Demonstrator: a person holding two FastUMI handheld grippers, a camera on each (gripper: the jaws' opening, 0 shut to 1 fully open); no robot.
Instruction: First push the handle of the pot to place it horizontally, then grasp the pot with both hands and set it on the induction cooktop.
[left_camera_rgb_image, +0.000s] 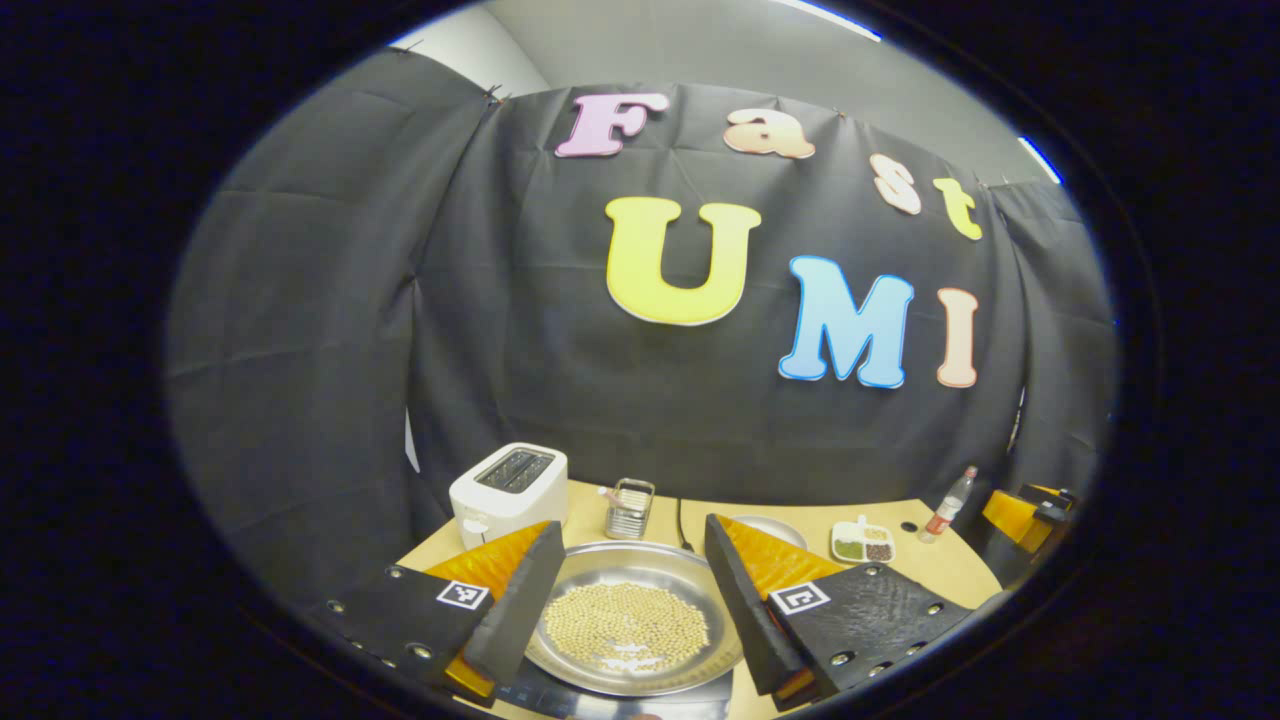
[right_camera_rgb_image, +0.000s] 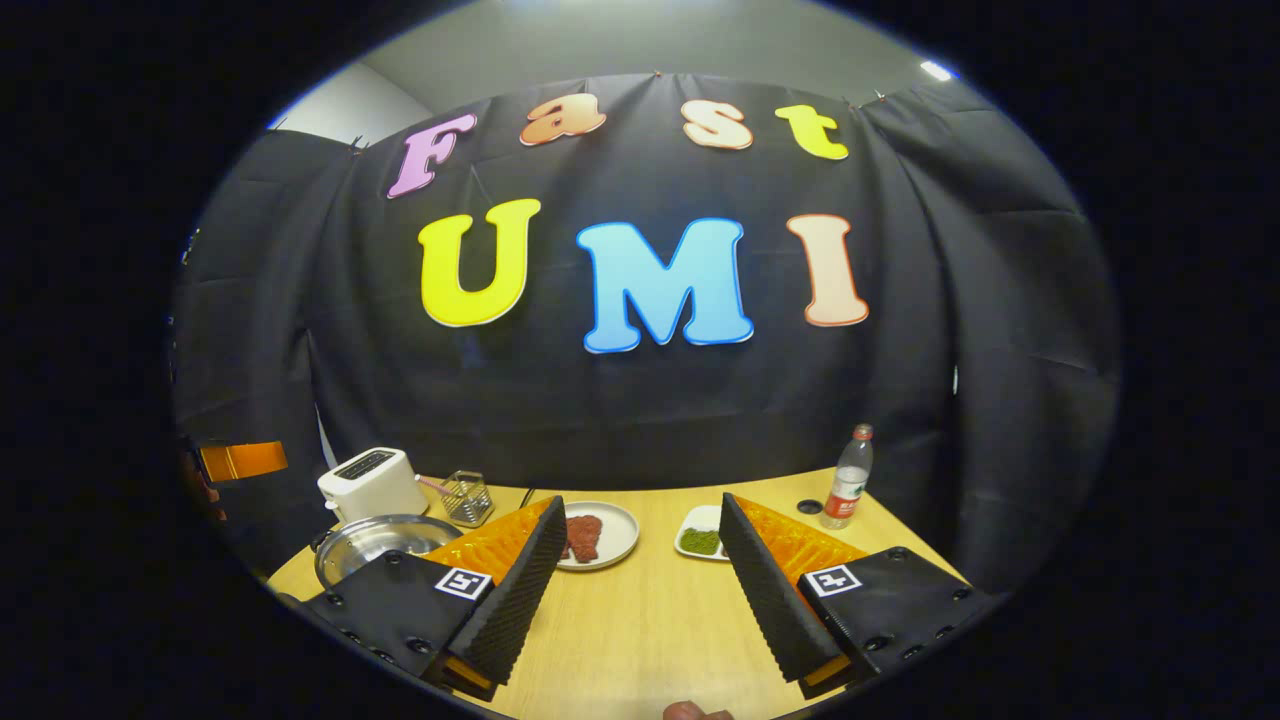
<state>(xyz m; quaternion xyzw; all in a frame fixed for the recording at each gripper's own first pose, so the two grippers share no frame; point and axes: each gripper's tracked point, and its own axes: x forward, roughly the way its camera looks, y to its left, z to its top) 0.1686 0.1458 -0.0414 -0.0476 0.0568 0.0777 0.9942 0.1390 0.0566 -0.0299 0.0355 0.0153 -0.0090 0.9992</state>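
A shallow steel pot (left_camera_rgb_image: 630, 620) holding pale round beans lies low in the left gripper view. My left gripper (left_camera_rgb_image: 633, 527) is open, with one finger on each side of the pot and neither pressing on it. A dark glossy slab, the induction cooktop (left_camera_rgb_image: 560, 692), shows under the pot's near rim. In the right gripper view the same pot (right_camera_rgb_image: 385, 540) sits at the table's left end. My right gripper (right_camera_rgb_image: 641, 503) is open over bare wood with nothing between its fingers. I cannot make out the pot's handle.
A white toaster (left_camera_rgb_image: 508, 490), a wire basket (left_camera_rgb_image: 630, 508) and a black cord (left_camera_rgb_image: 682, 520) stand behind the pot. A plate of red meat (right_camera_rgb_image: 595, 533), a dish of green powder (right_camera_rgb_image: 700, 540) and a bottle (right_camera_rgb_image: 848, 490) lie ahead of the right gripper.
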